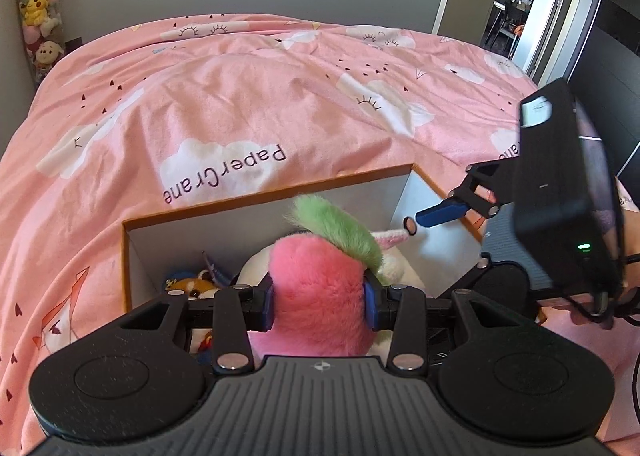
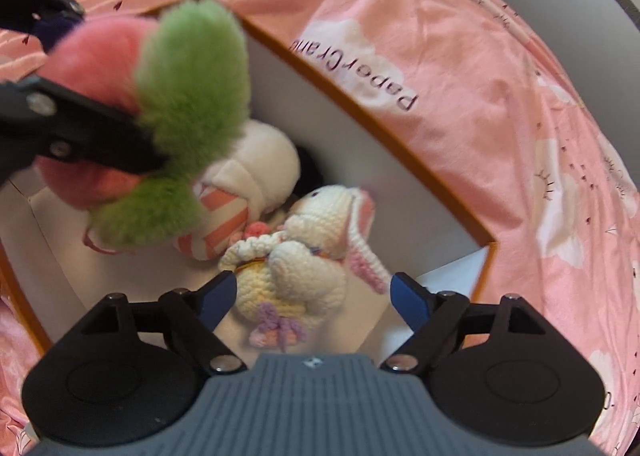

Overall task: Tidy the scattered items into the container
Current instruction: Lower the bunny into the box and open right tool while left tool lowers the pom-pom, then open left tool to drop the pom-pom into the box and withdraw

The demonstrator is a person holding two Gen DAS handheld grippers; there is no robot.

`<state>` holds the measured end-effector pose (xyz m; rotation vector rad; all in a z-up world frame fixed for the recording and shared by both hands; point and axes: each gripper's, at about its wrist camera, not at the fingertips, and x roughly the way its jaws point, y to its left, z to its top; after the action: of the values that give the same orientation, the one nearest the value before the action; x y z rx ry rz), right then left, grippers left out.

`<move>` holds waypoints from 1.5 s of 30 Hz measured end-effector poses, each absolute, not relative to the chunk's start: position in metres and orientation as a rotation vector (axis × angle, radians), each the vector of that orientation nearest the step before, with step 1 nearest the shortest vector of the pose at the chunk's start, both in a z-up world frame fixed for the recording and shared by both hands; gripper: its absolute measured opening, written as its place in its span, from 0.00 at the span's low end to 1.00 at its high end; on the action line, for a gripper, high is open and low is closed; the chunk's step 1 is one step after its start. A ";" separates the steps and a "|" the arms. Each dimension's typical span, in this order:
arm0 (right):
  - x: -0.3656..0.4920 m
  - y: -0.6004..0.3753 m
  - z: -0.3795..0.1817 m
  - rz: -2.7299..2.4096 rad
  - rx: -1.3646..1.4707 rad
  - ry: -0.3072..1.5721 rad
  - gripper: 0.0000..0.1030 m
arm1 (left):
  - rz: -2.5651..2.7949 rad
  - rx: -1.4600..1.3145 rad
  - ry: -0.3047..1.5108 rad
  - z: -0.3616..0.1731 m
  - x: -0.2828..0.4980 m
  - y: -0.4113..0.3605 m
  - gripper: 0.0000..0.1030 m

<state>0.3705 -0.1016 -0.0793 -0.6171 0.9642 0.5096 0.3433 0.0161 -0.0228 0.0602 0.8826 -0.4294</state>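
Fluffy pink-and-green plush (image 1: pixel 320 288) clamped between blue pads of left gripper (image 1: pixel 319 302), held over white-walled, orange-rimmed box (image 1: pixel 264 192). Knobbly crocheted cream rabbit (image 2: pixel 304 252) lain in box, below and between right gripper (image 2: pixel 312 296) jaws, spread wide, no pad contact. Striped soft toy (image 2: pixel 224 224) lodged beyond rabbit. Pink printed bedsheet (image 1: pixel 240 96) spread around box.

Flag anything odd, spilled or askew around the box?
Nothing stands out. The box sits upright on the bed, its toys inside. The crochet bunny lies on the box floor between the right gripper's open jaws. The left gripper holds the pink-and-green plush over the box, not yet dropped.
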 end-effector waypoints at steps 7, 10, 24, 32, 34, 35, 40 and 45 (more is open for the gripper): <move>0.361 -0.150 -0.035 0.439 -0.540 0.876 0.71 | -0.486 0.064 0.877 -0.021 0.365 -0.018 0.45; 0.355 -0.169 -0.024 0.430 -0.499 0.864 0.67 | -0.509 0.071 0.882 -0.026 0.374 -0.036 0.45; 0.352 -0.194 -0.040 0.407 -0.432 0.875 0.63 | -0.528 0.028 0.923 -0.059 0.418 -0.088 0.46; 0.352 -0.197 -0.047 0.409 -0.410 0.883 0.63 | -0.553 0.004 0.923 -0.059 0.414 -0.079 0.48; 0.352 -0.197 -0.047 0.410 -0.409 0.883 0.62 | -0.560 0.004 0.930 -0.057 0.413 -0.077 0.43; 0.352 -0.197 -0.047 0.412 -0.410 0.883 0.59 | -0.565 0.006 0.933 -0.056 0.412 -0.076 0.39; 0.348 -0.195 -0.045 0.413 -0.405 0.881 0.54 | -0.529 0.091 0.947 -0.063 0.408 -0.083 0.31; 0.344 -0.196 -0.042 0.418 -0.418 0.876 0.54 | -0.506 0.132 0.990 -0.084 0.411 -0.095 0.25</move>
<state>0.3437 -0.1959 -0.0425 -0.4179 0.8762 0.4179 0.4114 -0.0947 -0.0837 0.1325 0.9900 -0.5056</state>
